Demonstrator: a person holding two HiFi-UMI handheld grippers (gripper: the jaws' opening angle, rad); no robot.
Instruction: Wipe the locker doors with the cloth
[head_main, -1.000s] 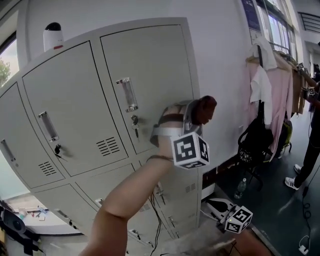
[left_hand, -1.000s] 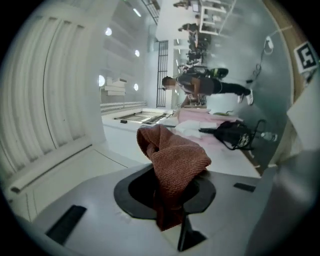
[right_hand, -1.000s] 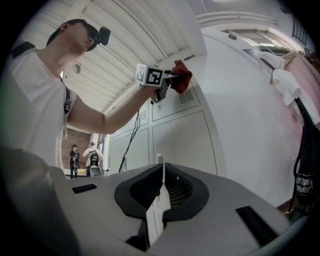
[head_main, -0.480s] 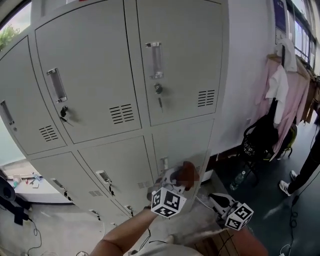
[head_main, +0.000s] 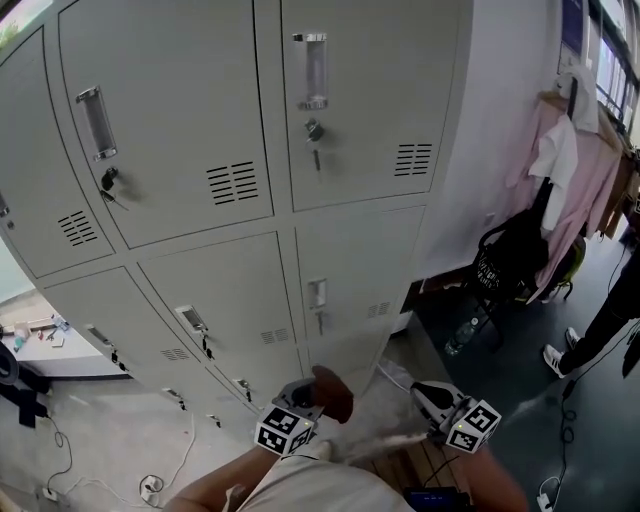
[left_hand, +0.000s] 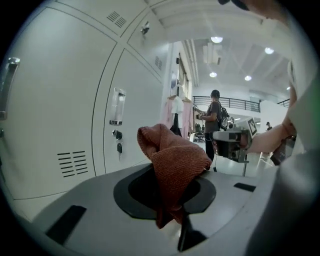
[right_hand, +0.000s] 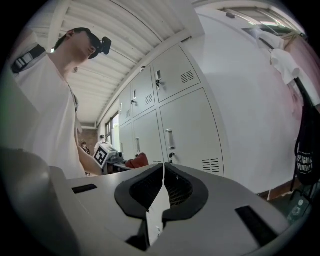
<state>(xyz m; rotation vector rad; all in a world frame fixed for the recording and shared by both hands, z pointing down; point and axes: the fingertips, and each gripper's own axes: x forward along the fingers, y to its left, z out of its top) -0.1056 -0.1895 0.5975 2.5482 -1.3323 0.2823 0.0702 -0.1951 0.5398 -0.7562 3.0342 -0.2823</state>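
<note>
We hold the left gripper (head_main: 312, 397) low, in front of the bottom row of the locker doors (head_main: 350, 110). Its jaws are clamped on the cloth (left_hand: 172, 165), a rust-red knitted rag. The cloth stands bunched up out of the jaws, folds over toward their right side, and a short tail hangs below the pinch. From this gripper the grey doors run along its left, and the cloth is apart from them. The right gripper (right_hand: 162, 195) is just to the right of the left one, and its jaws are pressed together with nothing between them. The lockers rise ahead of it, and the cloth shows off to its left.
</note>
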